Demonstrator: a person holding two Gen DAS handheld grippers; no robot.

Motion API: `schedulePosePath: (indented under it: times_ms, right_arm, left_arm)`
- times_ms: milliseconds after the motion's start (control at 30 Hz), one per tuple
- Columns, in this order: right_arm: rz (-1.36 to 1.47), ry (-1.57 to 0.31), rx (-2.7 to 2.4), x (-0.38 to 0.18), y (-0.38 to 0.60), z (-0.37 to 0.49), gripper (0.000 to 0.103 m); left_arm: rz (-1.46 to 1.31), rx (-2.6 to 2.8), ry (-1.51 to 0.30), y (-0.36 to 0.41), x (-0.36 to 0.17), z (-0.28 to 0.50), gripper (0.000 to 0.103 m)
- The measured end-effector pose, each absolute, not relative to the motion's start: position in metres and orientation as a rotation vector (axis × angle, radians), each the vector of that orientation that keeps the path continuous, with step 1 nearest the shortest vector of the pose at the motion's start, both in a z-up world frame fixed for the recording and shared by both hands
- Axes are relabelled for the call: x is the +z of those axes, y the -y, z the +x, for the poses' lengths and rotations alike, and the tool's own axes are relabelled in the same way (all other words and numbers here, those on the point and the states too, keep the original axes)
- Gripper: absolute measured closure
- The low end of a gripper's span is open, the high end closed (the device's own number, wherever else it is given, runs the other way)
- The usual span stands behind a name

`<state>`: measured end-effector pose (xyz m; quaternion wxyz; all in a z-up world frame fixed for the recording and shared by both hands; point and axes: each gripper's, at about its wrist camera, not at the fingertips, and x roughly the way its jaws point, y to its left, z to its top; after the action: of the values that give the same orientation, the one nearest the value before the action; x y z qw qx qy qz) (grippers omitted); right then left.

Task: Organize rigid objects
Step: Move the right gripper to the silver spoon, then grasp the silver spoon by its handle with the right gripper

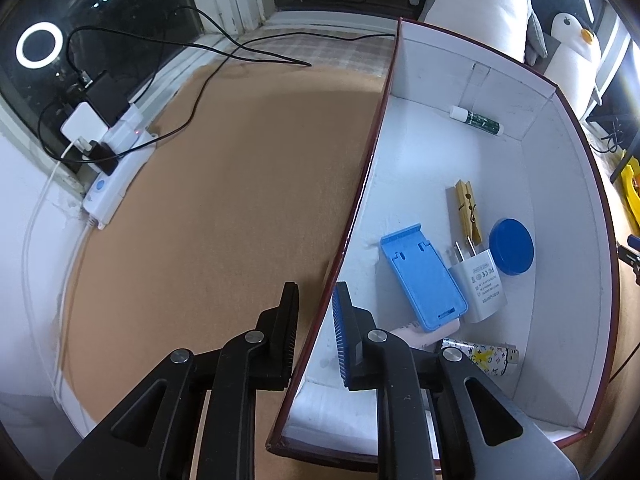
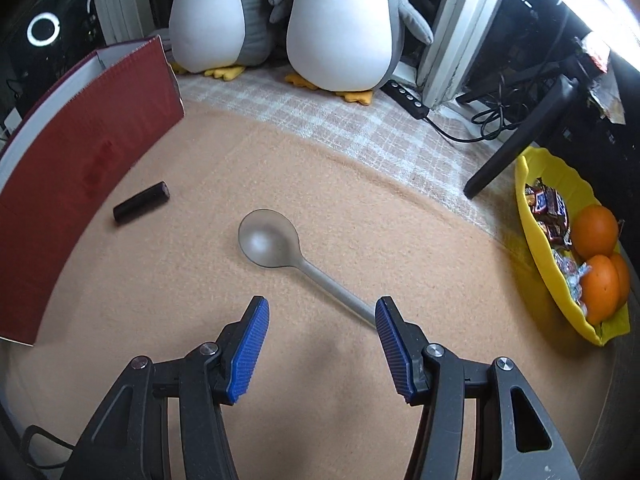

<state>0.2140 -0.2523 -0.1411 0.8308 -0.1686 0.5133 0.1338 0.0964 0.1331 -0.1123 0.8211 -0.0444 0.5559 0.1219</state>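
Note:
A red box with a white inside [image 1: 560, 208] holds a blue phone stand [image 1: 424, 280], a white plug adapter [image 1: 478, 284], a wooden clothespin [image 1: 466, 208], a blue lid [image 1: 511, 247] and a green tube [image 1: 476, 120]. My left gripper [image 1: 315, 292] straddles the box's left wall [image 1: 372, 160], one finger outside and one inside, with a narrow gap showing beside the wall. My right gripper [image 2: 322, 308] hangs open over the tan blanket. A clear plastic spoon [image 2: 268, 240] lies just ahead, its handle end by the right fingertip. A black cylinder [image 2: 141, 202] lies near the box's red side [image 2: 80, 168].
A white power strip [image 1: 116, 172] with chargers and cables sits at the blanket's left edge. Two plush penguins [image 2: 336, 28] stand at the back. A yellow bowl [image 2: 536, 176] of oranges and sweets is at the right, beside a black monitor leg [image 2: 520, 136].

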Motion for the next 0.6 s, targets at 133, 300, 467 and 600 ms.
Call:
schedulePosePath:
  times_ms: [133, 300, 467, 600]
  right_arm:
    - [-0.403, -1.103, 0.3, -0.148, 0.248, 0.223, 0.052]
    - [-0.439, -1.12, 0.314, -0.156, 0.245, 0.235, 0.056]
    - [-0.353, -1.165, 0.356, -0.157, 0.252, 0.246, 0.07]
    - [-0.339, -1.181, 0.355, -0.158, 0.25, 0.244, 0.083]
  left_arm:
    - [-0.093, 0.267, -1.187, -0.133, -0.113, 0.098, 0.087]
    - [-0.091, 0.271, -1.192, -0.132, -0.114, 0.1, 0.087]
    - [-0.093, 0.27, -1.192, -0.132, -0.114, 0.101, 0.087]
    - [-0.099, 0.265, -1.19, -0.133, -0.115, 0.1, 0.087]
